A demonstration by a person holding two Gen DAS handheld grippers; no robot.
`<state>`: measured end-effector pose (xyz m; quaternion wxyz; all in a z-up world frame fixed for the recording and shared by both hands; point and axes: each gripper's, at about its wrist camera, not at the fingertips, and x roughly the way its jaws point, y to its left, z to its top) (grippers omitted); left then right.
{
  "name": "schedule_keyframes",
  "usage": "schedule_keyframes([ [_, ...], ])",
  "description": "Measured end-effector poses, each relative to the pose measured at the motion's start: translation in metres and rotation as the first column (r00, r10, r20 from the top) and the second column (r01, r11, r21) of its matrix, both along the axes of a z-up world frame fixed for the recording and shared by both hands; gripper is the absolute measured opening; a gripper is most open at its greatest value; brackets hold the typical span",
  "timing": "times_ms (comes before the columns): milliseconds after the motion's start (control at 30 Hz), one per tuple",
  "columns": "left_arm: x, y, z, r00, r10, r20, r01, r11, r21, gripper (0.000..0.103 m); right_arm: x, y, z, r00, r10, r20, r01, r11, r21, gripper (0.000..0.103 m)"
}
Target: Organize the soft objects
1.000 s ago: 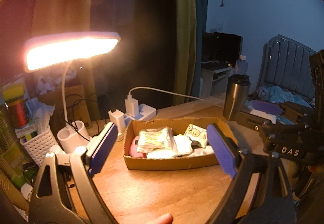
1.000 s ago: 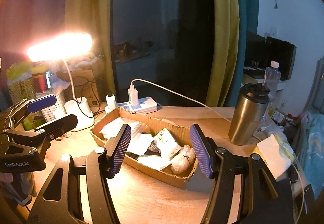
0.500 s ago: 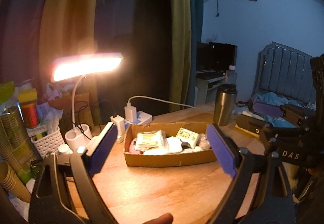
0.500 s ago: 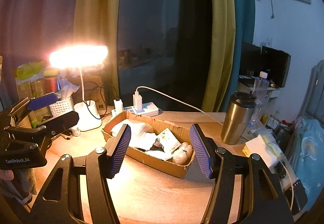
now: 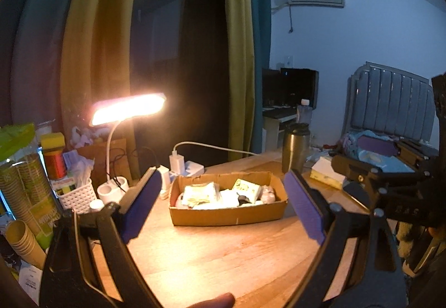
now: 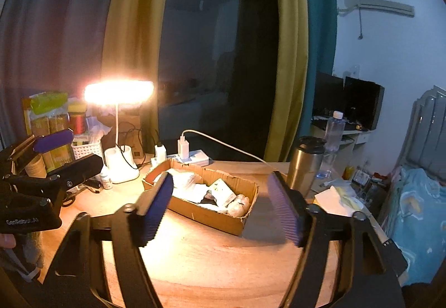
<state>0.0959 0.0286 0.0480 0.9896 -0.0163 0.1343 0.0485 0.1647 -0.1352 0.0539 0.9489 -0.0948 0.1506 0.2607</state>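
the tabletop [image 5: 223, 255] is lit by a lamp [image 5: 128, 110] at its left rear. a cardboard box [image 5: 228, 214] is set near the middle of the tabletop, and the soft packets [image 5: 199, 193] are piled inside it, with a small white bundle [image 6: 238, 205] at its right end. a steel tumbler [image 6: 303, 166] is stood just right of the box. the left hand-held gripper [image 5: 223, 206] is held above the tabletop in front of the box, pads wide apart and nothing between them. the right hand-held gripper [image 6: 220, 209] is held likewise, spread and empty.
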Motion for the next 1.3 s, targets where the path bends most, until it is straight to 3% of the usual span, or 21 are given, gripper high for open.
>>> schedule_keyframes([
  [67,-0.006,-0.003,0.003,1.0,0.002,0.008,-0.002,1.0,0.002,0.092,-0.007,-0.005,0.003,1.0,-0.001,0.007,0.001,1.0,0.011,0.078],
  [167,-0.013,-0.006,0.007,1.0,0.012,0.022,-0.012,1.0,0.005,0.102,-0.016,-0.01,0.005,1.0,-0.012,0.017,0.011,1.0,0.015,0.078],
  [1300,-0.025,-0.012,0.017,0.998,0.038,0.043,-0.038,0.999,0.012,0.102,-0.033,-0.027,0.008,0.998,-0.044,0.033,0.043,0.999,0.028,0.079],
])
